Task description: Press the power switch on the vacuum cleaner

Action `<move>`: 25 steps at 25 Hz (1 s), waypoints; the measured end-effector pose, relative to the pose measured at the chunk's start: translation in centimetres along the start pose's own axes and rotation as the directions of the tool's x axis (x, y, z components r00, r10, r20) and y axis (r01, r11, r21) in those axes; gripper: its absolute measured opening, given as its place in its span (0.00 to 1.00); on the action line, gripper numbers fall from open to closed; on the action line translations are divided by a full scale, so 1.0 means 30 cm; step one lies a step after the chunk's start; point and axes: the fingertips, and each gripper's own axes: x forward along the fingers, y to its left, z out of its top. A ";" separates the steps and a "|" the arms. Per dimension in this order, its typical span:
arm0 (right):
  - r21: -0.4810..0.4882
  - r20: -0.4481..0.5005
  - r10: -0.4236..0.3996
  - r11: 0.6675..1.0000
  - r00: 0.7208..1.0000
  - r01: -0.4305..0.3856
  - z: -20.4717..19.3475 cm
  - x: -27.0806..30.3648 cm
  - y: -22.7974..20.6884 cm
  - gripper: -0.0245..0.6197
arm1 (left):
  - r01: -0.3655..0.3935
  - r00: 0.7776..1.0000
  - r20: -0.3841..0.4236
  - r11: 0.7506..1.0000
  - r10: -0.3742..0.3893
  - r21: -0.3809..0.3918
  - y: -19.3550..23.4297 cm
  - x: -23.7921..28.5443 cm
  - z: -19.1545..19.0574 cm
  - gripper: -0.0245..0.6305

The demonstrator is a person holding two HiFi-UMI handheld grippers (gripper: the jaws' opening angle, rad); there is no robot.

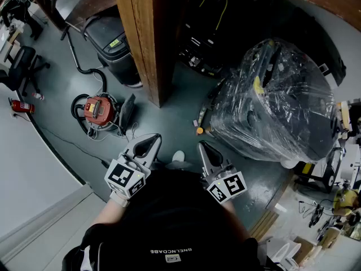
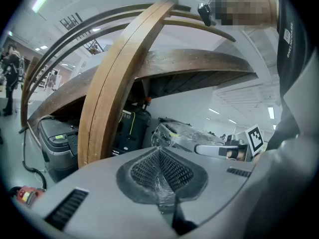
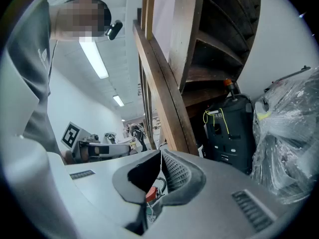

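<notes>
The vacuum cleaner (image 1: 100,110) is a small red canister with a black hose, standing on the grey floor to the left of my hands. Its red top (image 2: 24,193) shows at the lower left edge of the left gripper view; no switch can be made out. My left gripper (image 1: 151,141) is held at waist height, right of and nearer than the vacuum, well apart from it. Its jaws (image 2: 160,156) are shut with nothing held. My right gripper (image 1: 203,147) is level beside it, also shut and empty (image 3: 160,156).
A thick wooden stair post (image 1: 144,38) rises just beyond the vacuum. A grey machine (image 1: 115,47) stands behind it, a black case (image 1: 206,27) under the stairs, and a plastic-wrapped machine (image 1: 276,103) on the right. A fire extinguisher (image 1: 21,106) and a chair (image 1: 20,66) are at far left.
</notes>
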 end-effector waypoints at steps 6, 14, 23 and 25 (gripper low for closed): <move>-0.016 -0.010 0.018 1.000 1.000 -0.018 0.000 -0.038 -0.040 0.08 | -0.015 1.000 -0.004 1.000 0.015 -0.024 -0.042 0.031 -0.030 0.06; -0.002 -0.002 0.073 0.997 0.997 -0.073 0.007 -0.087 -0.132 0.08 | -0.075 0.997 0.001 0.997 0.075 -0.026 -0.094 0.100 -0.036 0.06; -0.003 -0.034 0.117 0.993 0.993 -0.117 -0.022 -0.032 -0.168 0.08 | -0.123 0.992 -0.021 0.992 0.123 -0.039 -0.059 0.133 -0.075 0.06; 0.012 -0.034 0.108 0.994 0.994 -0.108 -0.019 0.005 -0.182 0.08 | -0.127 0.992 -0.021 0.991 0.126 -0.034 -0.021 0.141 -0.064 0.06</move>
